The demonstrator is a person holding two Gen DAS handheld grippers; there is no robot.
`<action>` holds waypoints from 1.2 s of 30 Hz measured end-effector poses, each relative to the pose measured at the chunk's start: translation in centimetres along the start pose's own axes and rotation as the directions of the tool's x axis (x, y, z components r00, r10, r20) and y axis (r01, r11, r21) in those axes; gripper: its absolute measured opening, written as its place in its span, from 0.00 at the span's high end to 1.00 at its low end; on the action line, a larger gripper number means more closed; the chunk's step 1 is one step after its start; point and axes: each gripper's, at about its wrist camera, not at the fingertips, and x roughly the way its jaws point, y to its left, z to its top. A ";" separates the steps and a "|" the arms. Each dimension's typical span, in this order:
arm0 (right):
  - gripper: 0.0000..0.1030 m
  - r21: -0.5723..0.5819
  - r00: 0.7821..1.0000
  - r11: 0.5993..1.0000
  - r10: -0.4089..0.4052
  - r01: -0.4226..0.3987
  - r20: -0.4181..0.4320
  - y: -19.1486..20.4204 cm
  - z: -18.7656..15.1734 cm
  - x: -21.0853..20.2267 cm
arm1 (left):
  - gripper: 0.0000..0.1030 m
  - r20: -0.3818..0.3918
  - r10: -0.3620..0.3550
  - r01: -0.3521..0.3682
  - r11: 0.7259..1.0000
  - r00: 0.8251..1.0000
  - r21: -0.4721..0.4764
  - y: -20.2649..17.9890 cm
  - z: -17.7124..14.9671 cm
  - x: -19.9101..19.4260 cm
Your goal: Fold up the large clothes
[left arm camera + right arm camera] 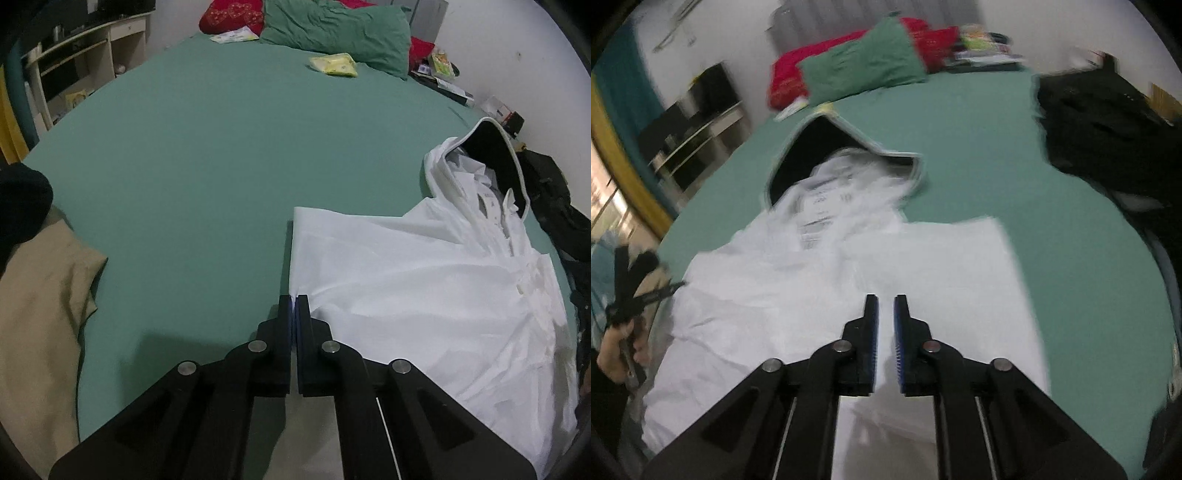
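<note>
A white hooded garment [424,280] with a black-lined hood [491,147] lies on the green bed sheet [221,166]. My left gripper [294,301] is shut on the garment's left edge, fabric pinched between the pads. In the right wrist view the garment [849,280] spreads below my right gripper [885,301], whose jaws stand a little apart with nothing between them, just above the fabric. The hood [820,147] lies beyond. The left gripper [631,291] and the hand holding it show at the far left of that view.
A green pillow [332,33] and red pillow [232,14] lie at the bed's head, with a yellow packet [334,64]. A beige cloth [40,302] lies left. Dark clothing [1108,129] lies on the right side. Shelves [74,62] stand beside the bed.
</note>
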 end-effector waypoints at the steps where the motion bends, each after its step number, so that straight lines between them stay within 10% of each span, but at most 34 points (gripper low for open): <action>1: 0.69 -0.046 1.000 0.999 -0.006 0.005 -0.002 1.5 0.4 0.4 | 0.96 0.002 0.000 0.000 1.000 1.000 0.000 0.0 0.0 -0.3; 3: 0.42 -0.150 0.999 0.988 -0.033 0.034 0.007 4.7 1.0 1.5 | 0.93 0.014 0.010 -0.010 1.000 1.000 -0.001 0.1 0.0 -0.7; 8: 0.42 -0.262 0.993 0.963 -0.093 0.070 -0.076 8.5 1.1 6.4 | 0.91 -0.009 -0.016 0.016 1.000 1.000 -0.009 0.5 -0.3 -0.6; 14: 0.97 -0.281 0.985 0.957 -0.114 0.074 -0.126 8.2 0.8 8.7 | 0.92 -0.036 0.006 -0.003 0.997 0.999 0.081 -0.9 -1.5 0.7; 22: 0.97 -0.101 0.994 0.990 -0.091 0.096 0.059 1.3 1.2 0.5 | 0.92 -0.009 0.056 -0.054 0.992 0.998 0.117 -1.7 -1.9 0.7; 28: 0.96 0.100 0.989 0.985 -0.138 0.142 -0.048 -4.9 -3.5 -0.4 | 0.92 0.009 0.090 -0.090 0.985 0.996 0.145 -2.2 -2.1 0.7; 31: 0.80 0.085 0.974 0.973 -0.208 0.216 -0.094 -5.4 -5.2 -0.9 | 0.92 0.000 0.087 -0.087 0.987 0.996 0.138 -1.9 -1.9 0.6; 33: 0.44 0.089 0.968 0.966 -0.237 0.244 -0.087 -5.3 -6.1 -1.8 | 0.92 -0.006 0.087 -0.085 0.988 0.996 0.131 -1.7 -1.8 0.5; 36: 0.34 0.061 0.964 0.963 -0.261 0.263 -0.045 -4.5 -5.9 -2.8 | 0.91 -0.020 0.039 -0.037 0.997 0.999 0.065 -1.1 -1.5 -0.1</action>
